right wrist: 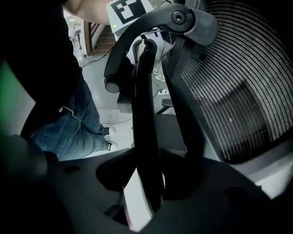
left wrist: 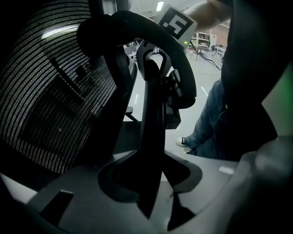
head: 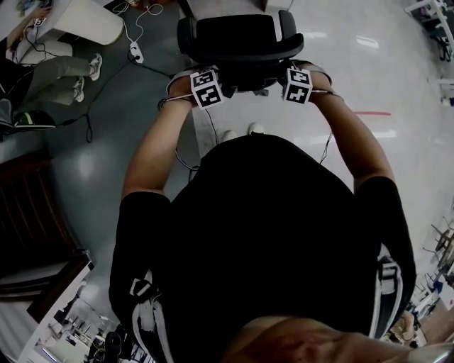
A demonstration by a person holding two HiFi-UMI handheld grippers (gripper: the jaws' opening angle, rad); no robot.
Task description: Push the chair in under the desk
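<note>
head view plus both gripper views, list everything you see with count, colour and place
chair: one, black with mesh back, top centre
table: one, white, upper left
seated person: one, green trousers, white shoes, by that table
cables: several, black and white, upper-left floor
power strip: one, white, floor left of the chair
tape line: one, red, floor at right
left gripper: one, grey, shut on the chair's back frame
right gripper: one, grey, shut on the frame's other side
</note>
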